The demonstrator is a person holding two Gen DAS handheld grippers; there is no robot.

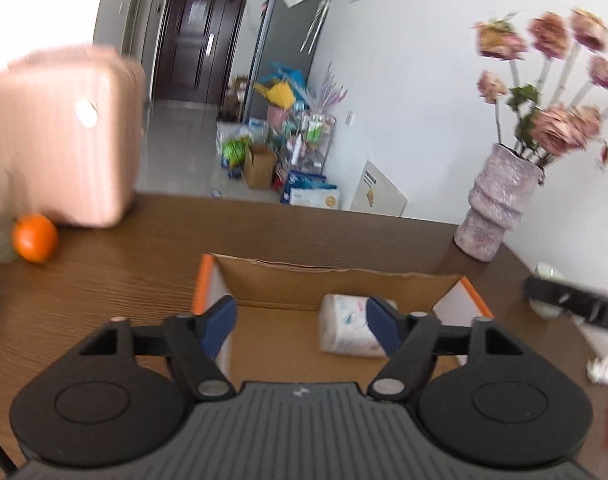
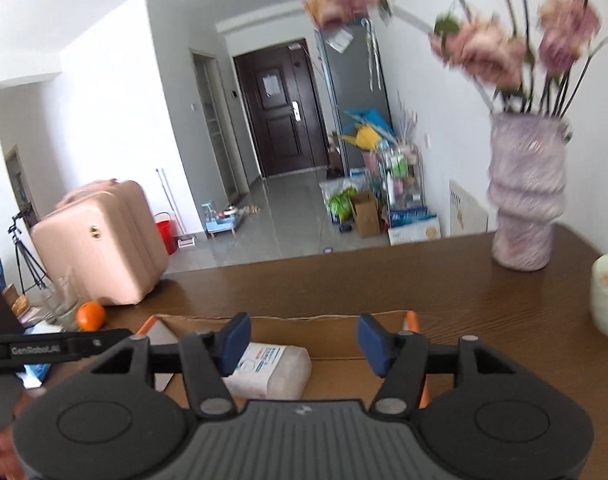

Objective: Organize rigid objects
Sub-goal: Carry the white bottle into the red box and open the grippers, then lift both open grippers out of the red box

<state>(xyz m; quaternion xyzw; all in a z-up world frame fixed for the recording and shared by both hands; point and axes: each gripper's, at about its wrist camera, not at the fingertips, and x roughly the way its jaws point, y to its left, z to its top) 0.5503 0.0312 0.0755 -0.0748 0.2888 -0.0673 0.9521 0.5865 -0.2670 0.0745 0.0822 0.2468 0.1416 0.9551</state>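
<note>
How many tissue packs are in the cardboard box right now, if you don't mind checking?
1. A single tissue pack lies on the floor of the cardboard box, toward its right side; the near part of the box is hidden behind the grippers.

Bright daylight; motion blur smears flowers (image 2: pixel 484 48), fisheye edges curve.

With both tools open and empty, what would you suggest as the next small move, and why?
Probably swing the left tool toward the orange. It lies loose on the table outside the cardboard box, which holds only a tissue pack; nothing sits between that tool's fingers.
</note>
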